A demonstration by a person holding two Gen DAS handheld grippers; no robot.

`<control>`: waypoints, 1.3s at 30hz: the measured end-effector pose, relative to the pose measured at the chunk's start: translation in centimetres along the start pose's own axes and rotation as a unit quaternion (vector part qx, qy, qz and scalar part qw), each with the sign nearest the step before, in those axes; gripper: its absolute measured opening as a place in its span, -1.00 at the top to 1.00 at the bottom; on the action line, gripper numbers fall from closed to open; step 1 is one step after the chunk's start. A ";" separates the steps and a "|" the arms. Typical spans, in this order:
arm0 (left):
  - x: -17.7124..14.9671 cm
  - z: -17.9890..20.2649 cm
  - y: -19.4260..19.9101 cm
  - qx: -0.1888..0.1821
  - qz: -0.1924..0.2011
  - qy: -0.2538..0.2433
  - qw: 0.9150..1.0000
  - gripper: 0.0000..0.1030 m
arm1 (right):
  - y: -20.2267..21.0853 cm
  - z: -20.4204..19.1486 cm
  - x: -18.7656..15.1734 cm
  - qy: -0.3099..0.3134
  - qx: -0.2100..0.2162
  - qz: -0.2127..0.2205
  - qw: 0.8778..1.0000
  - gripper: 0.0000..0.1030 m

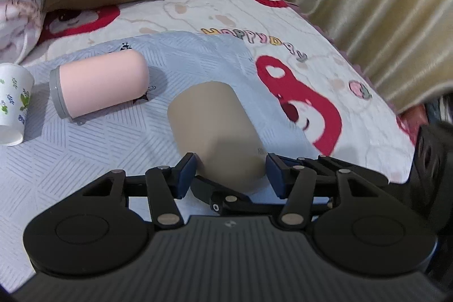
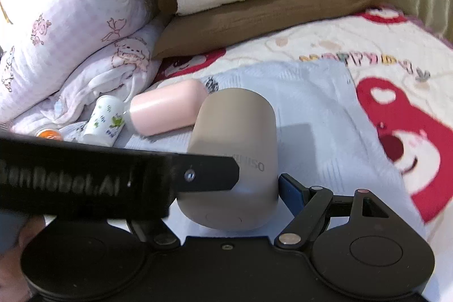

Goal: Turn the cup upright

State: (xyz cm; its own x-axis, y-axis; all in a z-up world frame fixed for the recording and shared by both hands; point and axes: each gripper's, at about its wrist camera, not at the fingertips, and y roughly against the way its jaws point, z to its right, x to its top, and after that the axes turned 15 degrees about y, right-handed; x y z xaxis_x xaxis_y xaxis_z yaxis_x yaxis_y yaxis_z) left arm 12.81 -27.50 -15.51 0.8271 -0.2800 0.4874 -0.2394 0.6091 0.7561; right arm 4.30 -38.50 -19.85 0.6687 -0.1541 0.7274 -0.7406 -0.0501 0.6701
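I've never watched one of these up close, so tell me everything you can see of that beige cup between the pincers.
The beige cup is smooth, matte and plastic-looking, with rounded edges and small grey lettering on its side. It lies tipped over on the pale blue cloth. The left gripper and right gripper both flank it, pads at its sides.

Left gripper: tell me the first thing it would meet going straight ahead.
The left gripper would meet the matte beige rounded cup first; the cup already sits between its open blue-padded fingers. Whether the pads touch it is unclear.
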 end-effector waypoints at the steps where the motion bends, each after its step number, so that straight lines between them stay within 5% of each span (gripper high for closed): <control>1: -0.6 0.2 0.4 0.002 0.005 -0.016 1.000 -0.01 | 0.3 -0.2 -0.2 -0.010 0.001 -0.003 1.000 -0.59; 11: -2.4 -2.9 4.0 -0.028 0.006 0.030 0.999 -0.01 | 1.9 -2.6 -1.1 -0.001 0.029 -0.012 1.000 -0.59; 19: -4.3 -5.4 8.1 0.014 0.028 0.027 0.999 0.00 | 1.1 -6.7 -1.3 0.014 0.095 -0.026 0.995 -0.59; 26: -4.8 -7.0 9.8 -0.041 0.007 0.066 0.997 0.01 | 0.4 -8.6 -1.5 -0.006 0.140 -0.044 0.989 -0.59; 39: -4.6 -12.1 11.1 0.002 0.026 0.134 0.991 0.06 | 0.3 -10.2 -1.5 0.025 0.125 -0.047 0.991 -0.54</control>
State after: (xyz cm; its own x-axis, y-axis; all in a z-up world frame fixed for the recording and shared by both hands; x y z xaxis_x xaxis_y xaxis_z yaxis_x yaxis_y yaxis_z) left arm 12.54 -10.47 -14.64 0.9189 -0.0403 0.3923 -0.2867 0.6148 0.7347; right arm 3.71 -28.22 -19.21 0.7332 -0.0878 0.6743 -0.6640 -0.3063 0.6821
